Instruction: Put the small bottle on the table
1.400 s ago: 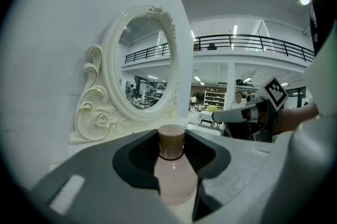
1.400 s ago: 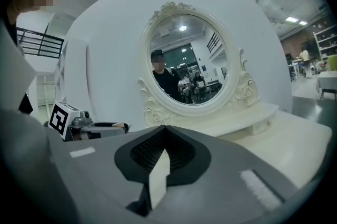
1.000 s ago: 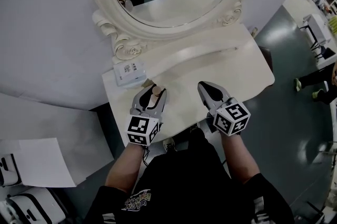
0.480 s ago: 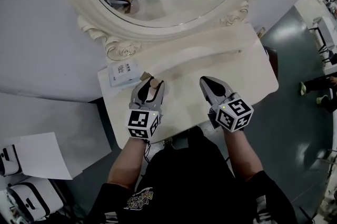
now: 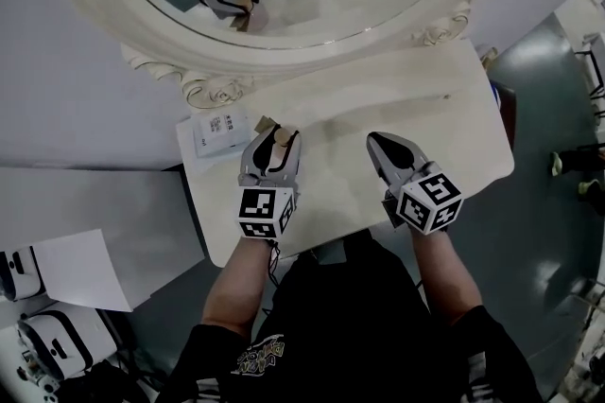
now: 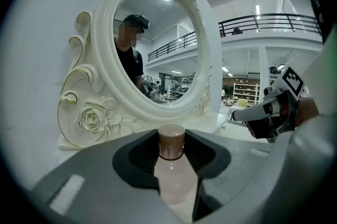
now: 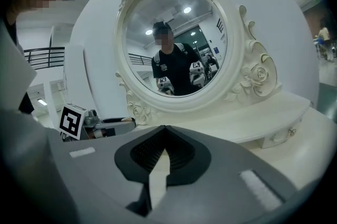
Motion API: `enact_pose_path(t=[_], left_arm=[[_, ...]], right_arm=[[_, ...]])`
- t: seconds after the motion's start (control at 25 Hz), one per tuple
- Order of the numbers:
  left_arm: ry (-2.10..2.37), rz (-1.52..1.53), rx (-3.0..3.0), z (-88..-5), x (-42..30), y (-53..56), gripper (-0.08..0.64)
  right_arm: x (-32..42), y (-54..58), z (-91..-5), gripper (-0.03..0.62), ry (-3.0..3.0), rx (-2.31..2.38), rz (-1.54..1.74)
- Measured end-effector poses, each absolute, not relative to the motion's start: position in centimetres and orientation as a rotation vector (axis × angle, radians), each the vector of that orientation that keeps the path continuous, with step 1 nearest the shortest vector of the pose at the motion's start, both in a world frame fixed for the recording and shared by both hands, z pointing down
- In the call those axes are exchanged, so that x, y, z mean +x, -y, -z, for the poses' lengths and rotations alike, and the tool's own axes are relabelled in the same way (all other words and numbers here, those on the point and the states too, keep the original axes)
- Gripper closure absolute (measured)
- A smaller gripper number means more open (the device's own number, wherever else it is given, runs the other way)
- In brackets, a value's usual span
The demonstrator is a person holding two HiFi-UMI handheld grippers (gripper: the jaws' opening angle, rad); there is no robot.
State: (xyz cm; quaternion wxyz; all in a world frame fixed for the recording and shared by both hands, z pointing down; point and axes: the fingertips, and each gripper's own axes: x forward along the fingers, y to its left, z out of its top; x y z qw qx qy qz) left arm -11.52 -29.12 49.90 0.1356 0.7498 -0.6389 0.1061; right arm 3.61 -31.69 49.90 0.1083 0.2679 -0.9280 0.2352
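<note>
Over the last second the left tool [image 5: 274,138] has barely shifted along the cream-white table [image 5: 444,136]. It keeps its place just right of the small white printed box [image 5: 220,133], and most of the apparent change is the head tipping, which brings more of the oval mirror in its ornate cream frame [image 5: 217,61] into sight. Reading for the task: no release yet, the placing step is still in hand. The small pale-pink bottle with a coppery-brown cap [image 6: 172,165] sits clamped between the left jaws, which are closed onto its body. Its cap pokes out past the tips, toward the mirror base. The bottle lies along the jaws, over the left part of the table. Whether its base touches the surface, cannot tell. The right tool [image 5: 376,142] hovers over the middle of the table, well apart from the bottle, jaws drawn together with nothing between them. Likely next step: lower the bottle, settle it, then ease the left jaws apart.
</note>
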Motion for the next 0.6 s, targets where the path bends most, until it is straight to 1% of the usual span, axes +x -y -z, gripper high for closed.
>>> enact_pose_path(t=[0.6], left_arm=[[1.973, -0.326, 2.065, -51.3, -13.7, 33.5, 0.418]], right_arm=[[3.1, 35.9, -51.7, 0.565, 2.718, 0.684, -0.715]])
